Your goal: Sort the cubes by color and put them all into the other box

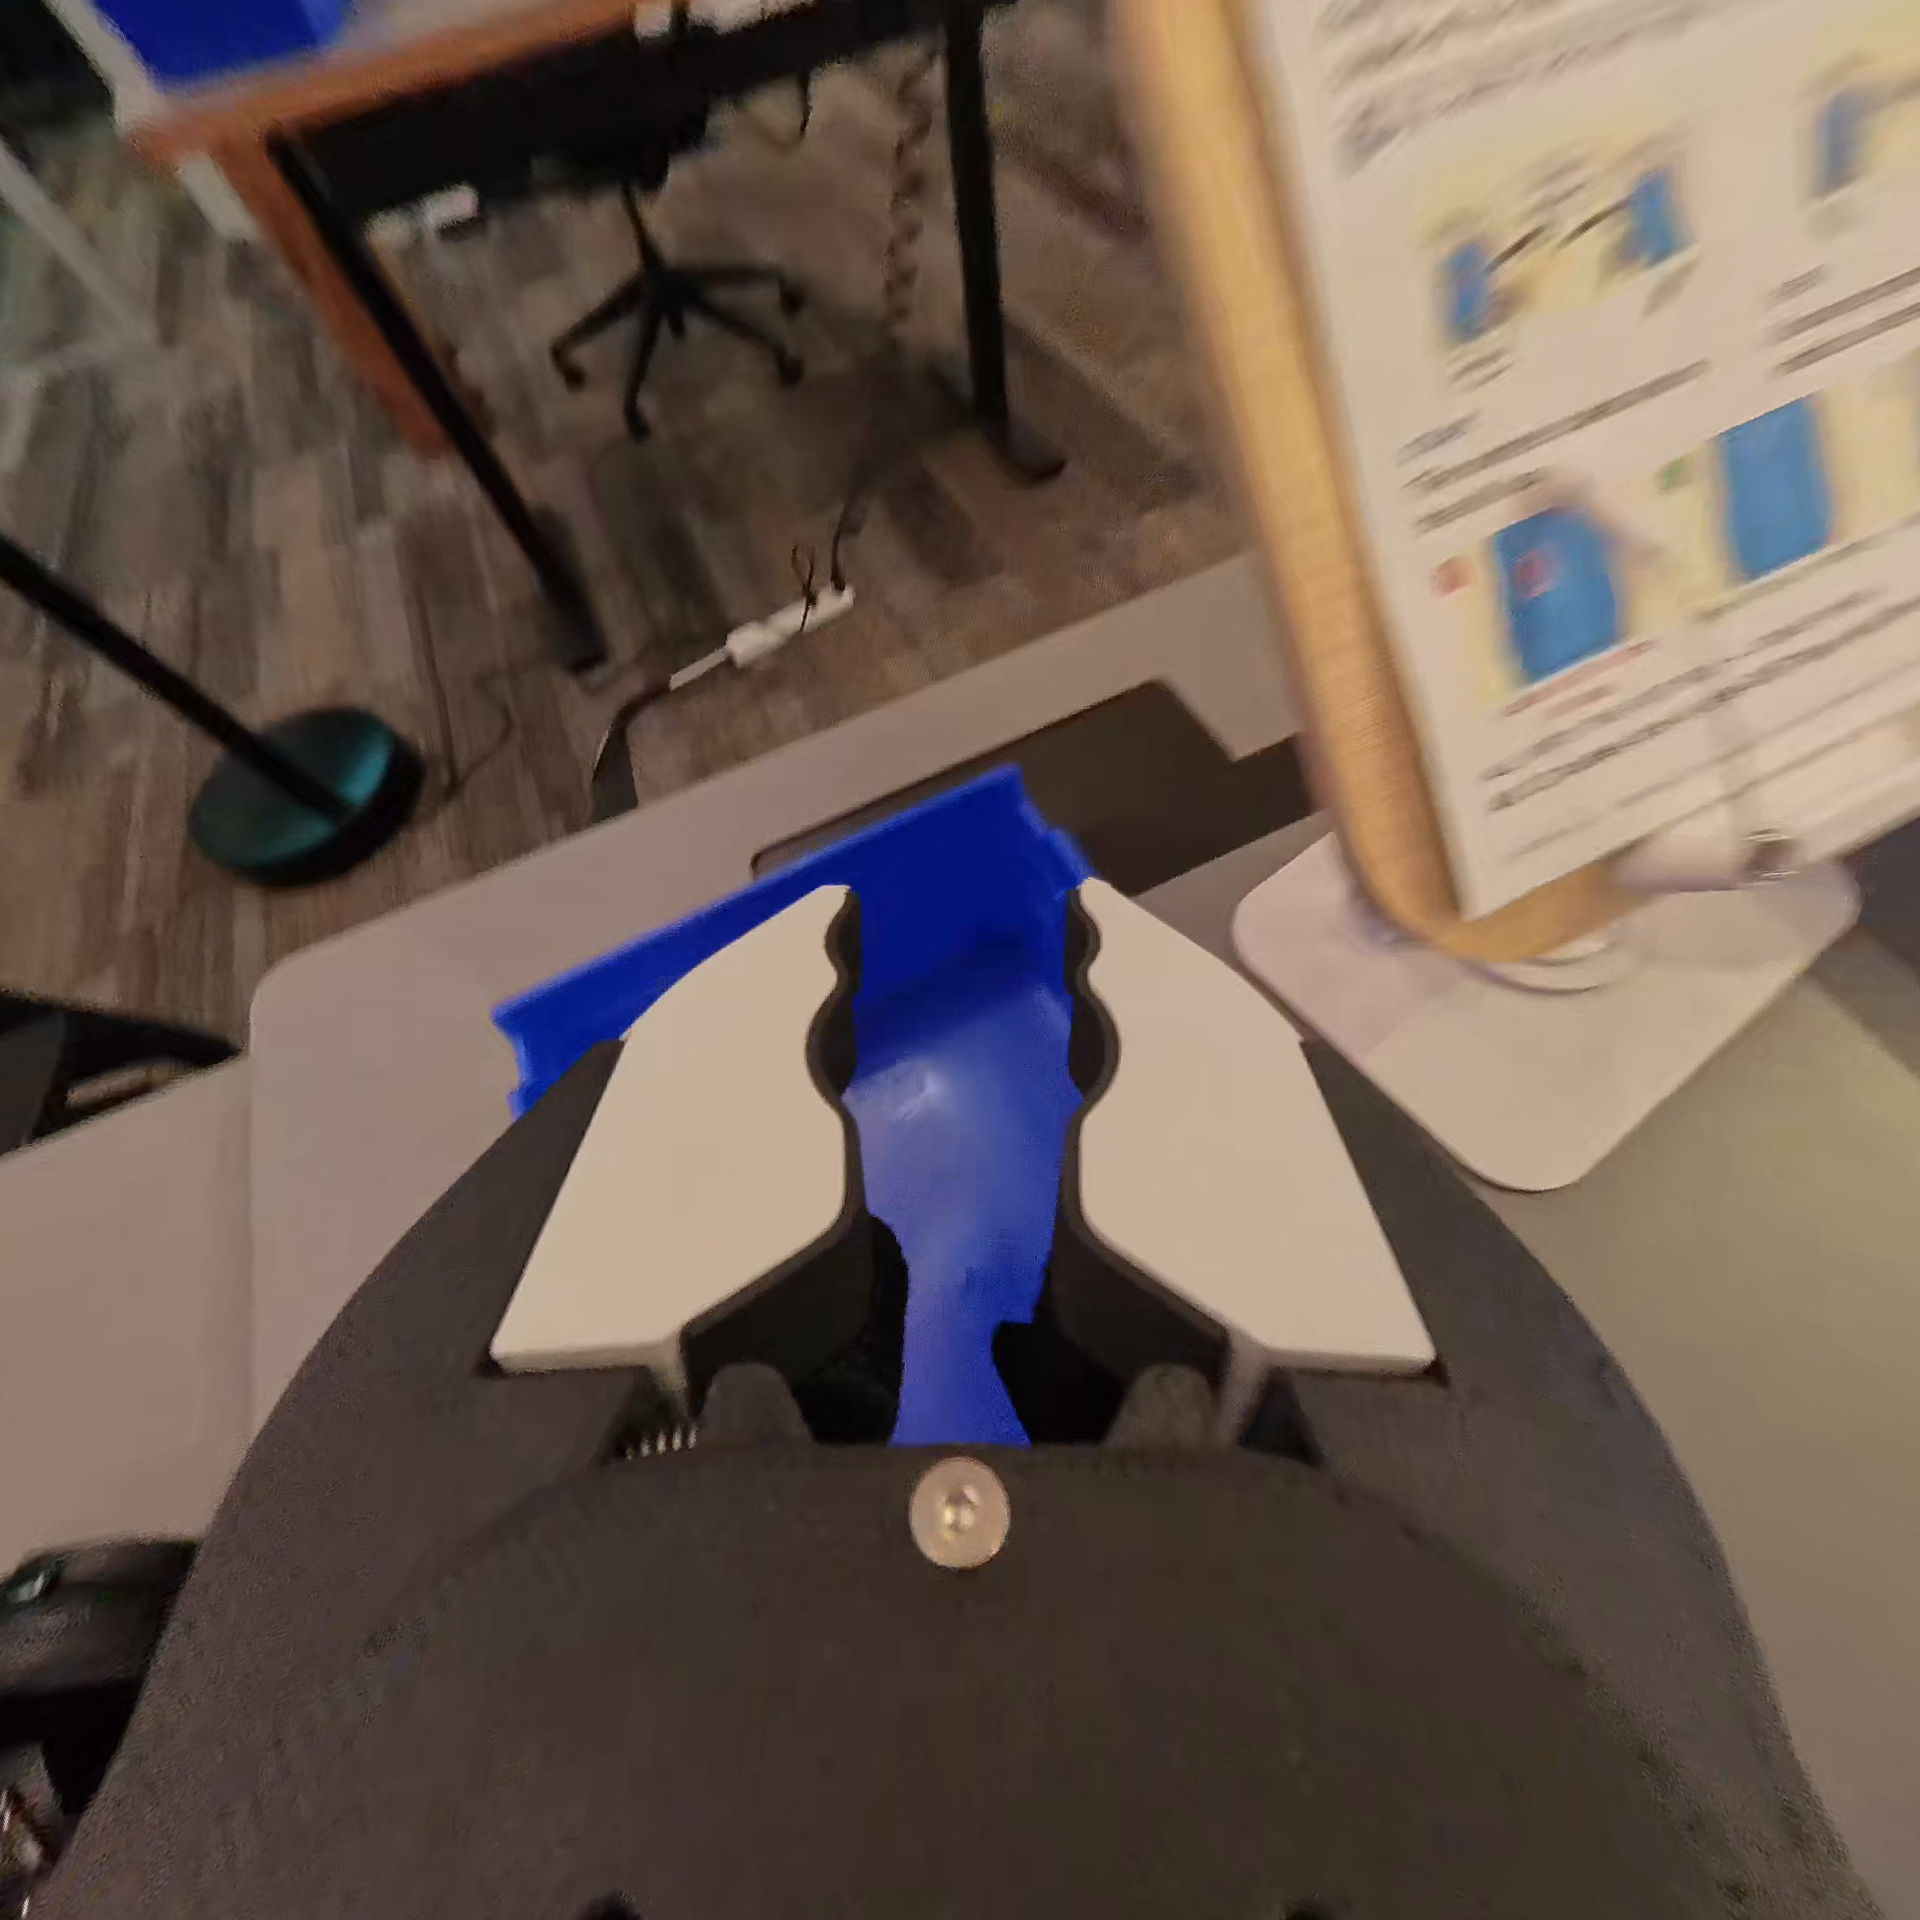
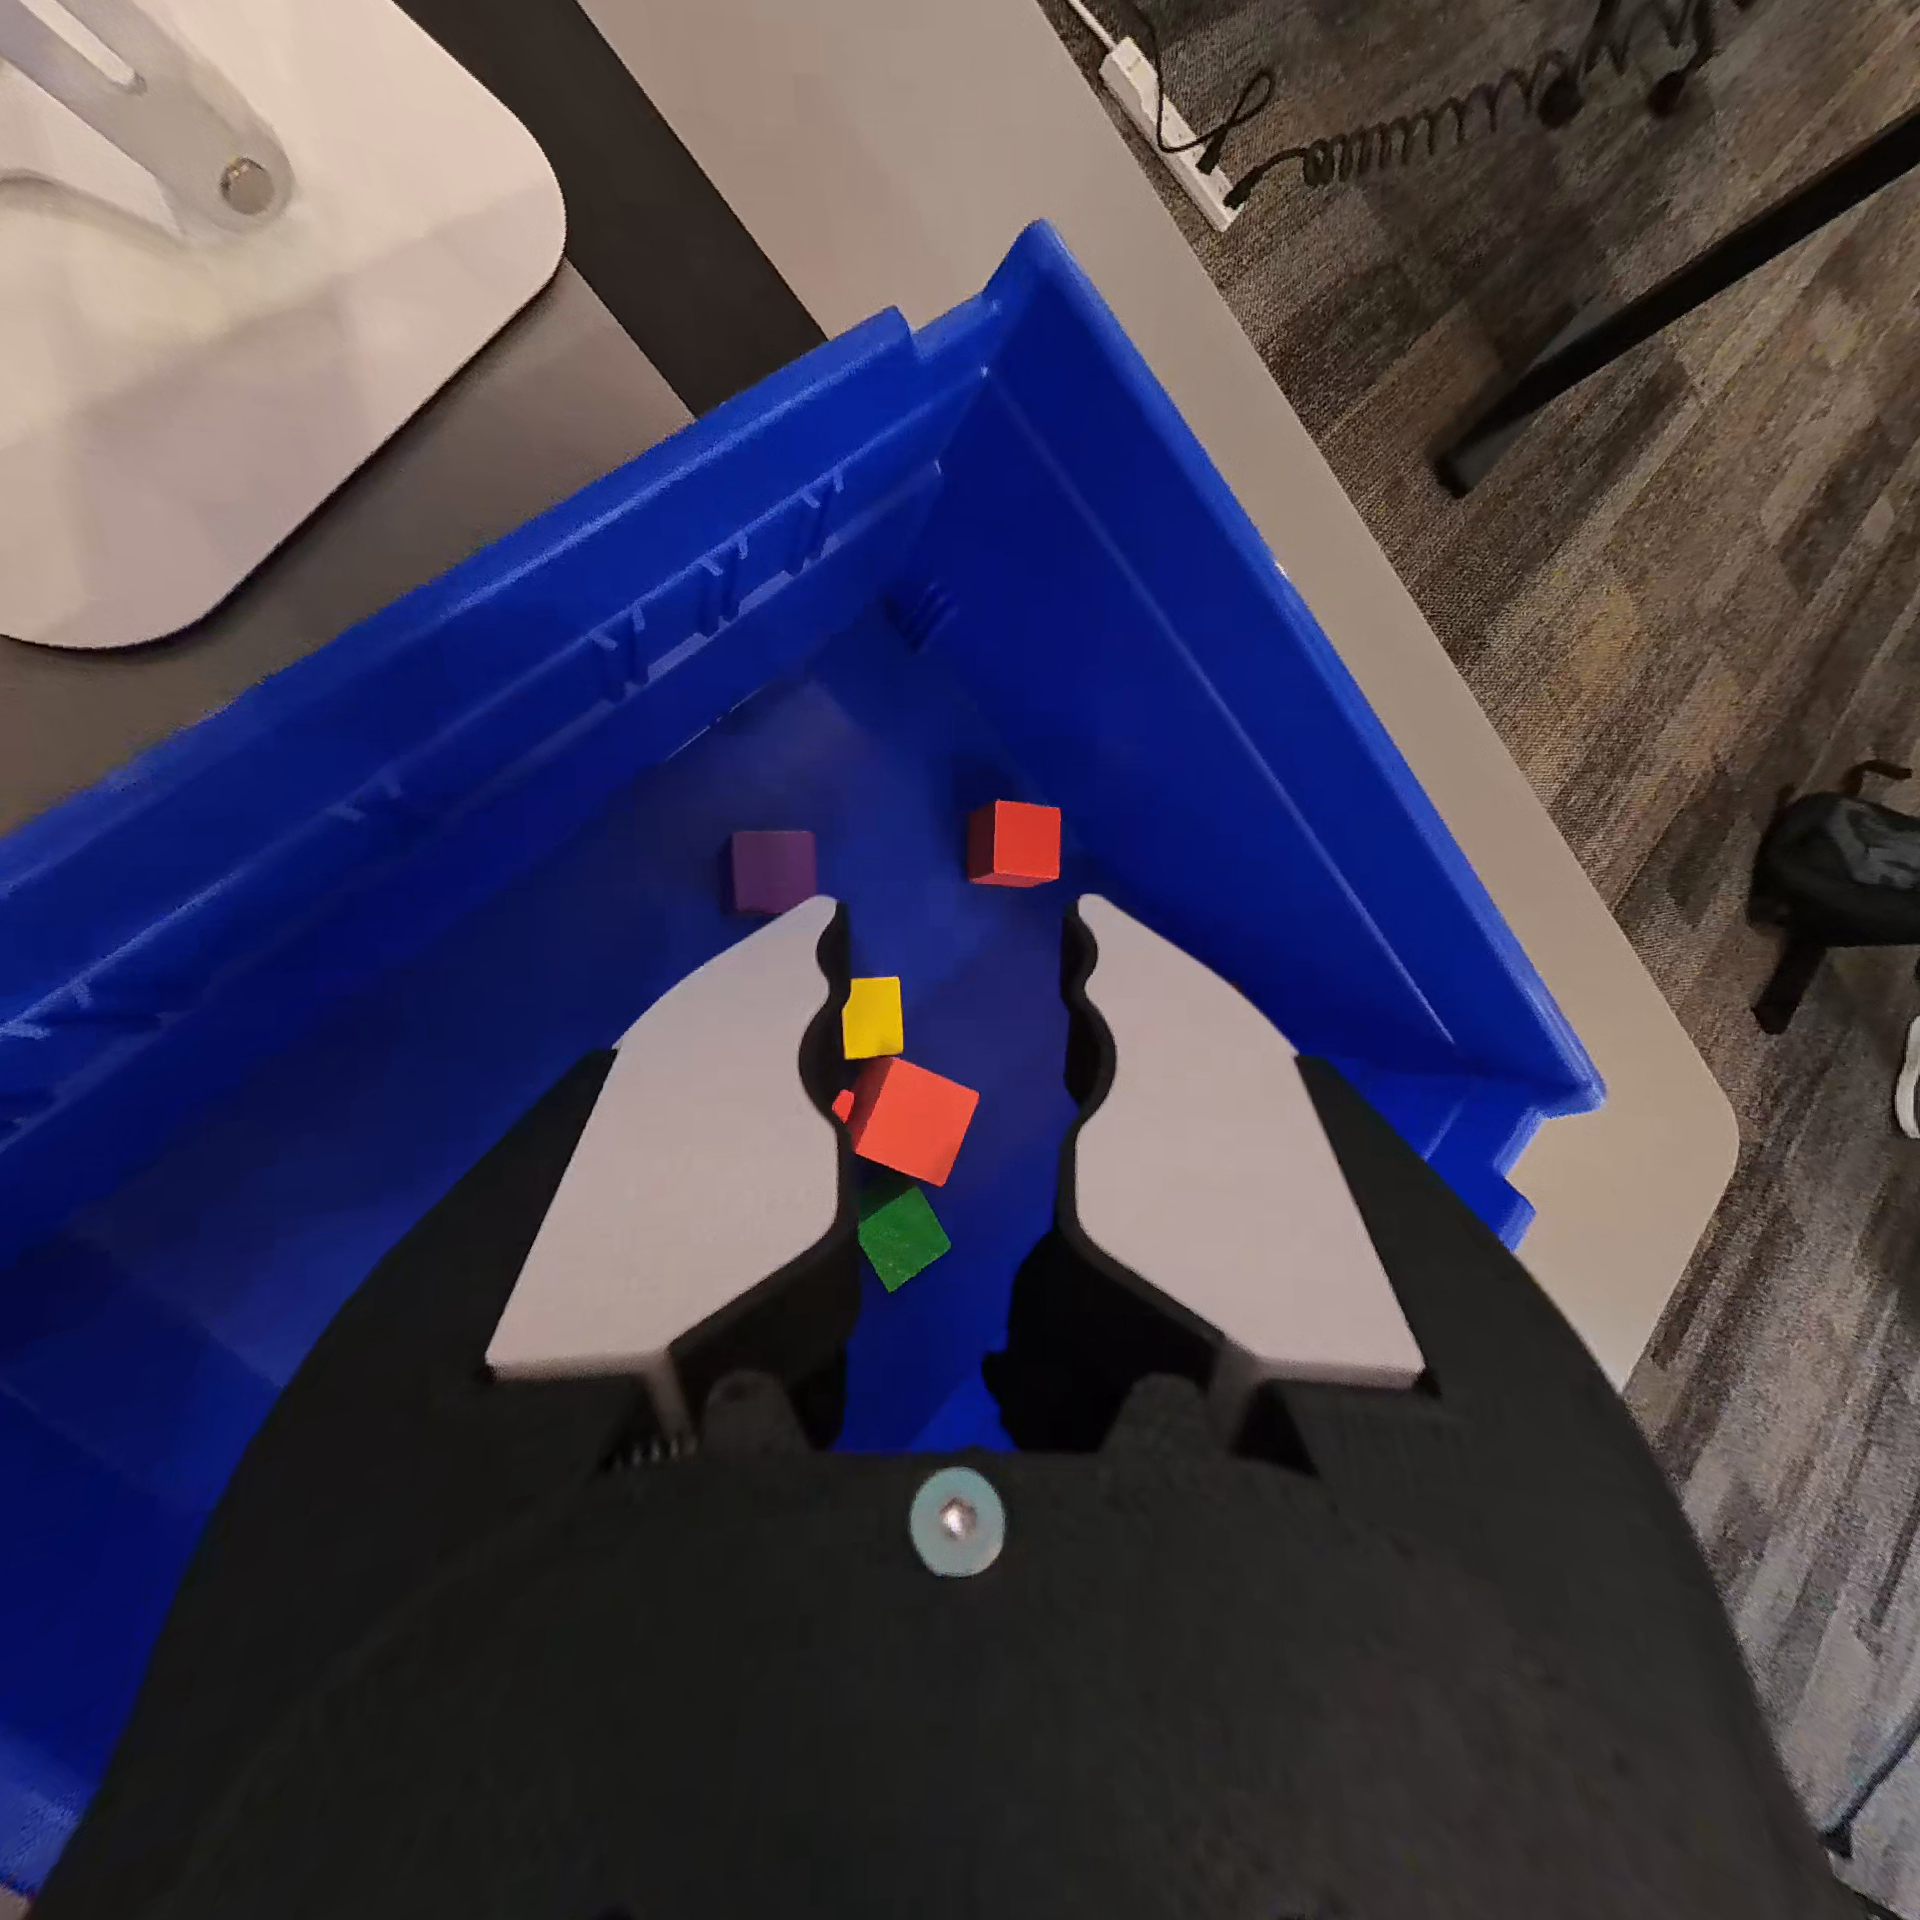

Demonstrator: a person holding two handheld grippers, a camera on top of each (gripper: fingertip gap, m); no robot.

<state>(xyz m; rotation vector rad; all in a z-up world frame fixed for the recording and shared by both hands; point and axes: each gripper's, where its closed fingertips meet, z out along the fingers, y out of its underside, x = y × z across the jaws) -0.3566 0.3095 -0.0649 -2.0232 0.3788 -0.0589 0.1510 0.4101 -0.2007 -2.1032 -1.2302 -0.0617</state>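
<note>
Left gripper: jaws apart, bare, above blue plastic bin.
Right gripper: jaws apart, gripping nothing, over small wooden cubes.

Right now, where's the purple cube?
In the right wrist view, the purple cube sits on the floor of the blue box, just beyond the tip of the left finger, with a red cube off to its right.

Motion blur smears the printed sheet and its stand. The left tool hides most of a blue box. The right tool covers part of a second orange-red cube.
</note>
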